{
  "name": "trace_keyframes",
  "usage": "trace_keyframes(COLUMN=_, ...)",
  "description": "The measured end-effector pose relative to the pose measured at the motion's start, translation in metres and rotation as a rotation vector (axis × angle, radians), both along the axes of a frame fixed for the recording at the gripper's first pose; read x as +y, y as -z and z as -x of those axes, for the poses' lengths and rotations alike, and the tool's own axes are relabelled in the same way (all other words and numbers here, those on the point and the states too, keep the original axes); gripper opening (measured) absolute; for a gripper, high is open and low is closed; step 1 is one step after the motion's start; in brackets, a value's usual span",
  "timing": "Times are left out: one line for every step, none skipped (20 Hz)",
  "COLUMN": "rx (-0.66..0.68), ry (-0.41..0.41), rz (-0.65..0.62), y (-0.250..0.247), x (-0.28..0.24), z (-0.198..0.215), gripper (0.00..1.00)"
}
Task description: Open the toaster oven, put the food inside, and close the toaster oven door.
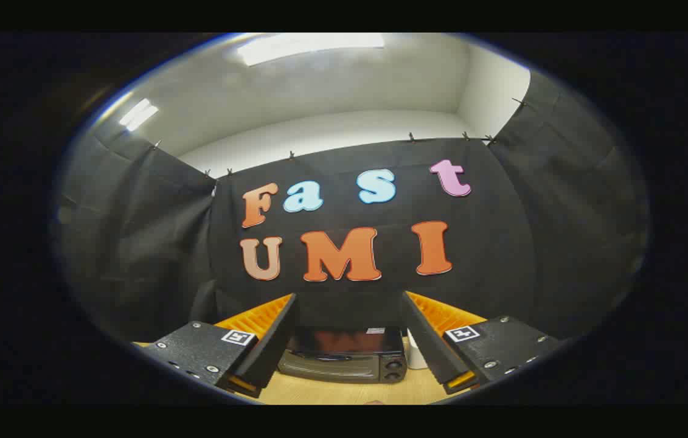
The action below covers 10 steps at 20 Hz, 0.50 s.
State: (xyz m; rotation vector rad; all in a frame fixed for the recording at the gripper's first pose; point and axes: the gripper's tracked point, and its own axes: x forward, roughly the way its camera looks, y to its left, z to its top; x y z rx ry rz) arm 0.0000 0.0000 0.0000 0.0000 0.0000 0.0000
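Note:
A dark toaster oven [344, 359] stands on the wooden table [331, 392], beyond my fingers and framed between them. Its glass door looks closed, with two knobs [393, 370] on its right side. My gripper [350, 304] is held well back from the oven, open wide, with nothing between the fingers [274, 340]. A small reddish bit [374, 402] shows at the near edge of the table; I cannot tell what it is.
A white cup-like object [415, 356] stands just right of the oven, partly hidden behind my right finger. The black cloth wall hangs close behind the oven and wraps both sides.

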Motion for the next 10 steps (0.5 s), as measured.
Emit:
trace_keyframes(rx=0.000, ry=-0.002, rz=0.000, y=0.002, x=0.001, z=-0.002, gripper=0.98)
trace_keyframes(rx=0.005, ry=-0.002, rz=-0.002, y=0.005, x=0.002, z=-0.004, gripper=0.98)
trace_keyframes(rx=0.011, ry=-0.007, rz=-0.004, y=0.008, x=0.003, z=-0.006, gripper=0.98)
trace_keyframes(rx=0.017, ry=-0.013, rz=-0.007, y=0.012, x=0.005, z=-0.007, gripper=0.97)
trace_keyframes(rx=0.018, ry=-0.013, rz=-0.008, y=0.013, x=0.005, z=-0.010, gripper=0.97)
trace_keyframes(rx=0.018, ry=-0.008, rz=-0.008, y=0.016, x=0.004, z=-0.012, gripper=0.97)
trace_keyframes(rx=0.015, ry=-0.001, rz=-0.009, y=0.017, x=0.002, z=-0.015, gripper=0.98)
trace_keyframes(rx=0.016, ry=0.006, rz=-0.010, y=0.019, x=0.003, z=-0.018, gripper=0.98)
trace_keyframes(rx=0.021, ry=0.008, rz=-0.014, y=0.023, x=0.004, z=-0.022, gripper=0.98)
trace_keyframes(rx=0.028, ry=0.005, rz=-0.019, y=0.026, x=0.006, z=-0.025, gripper=0.98)
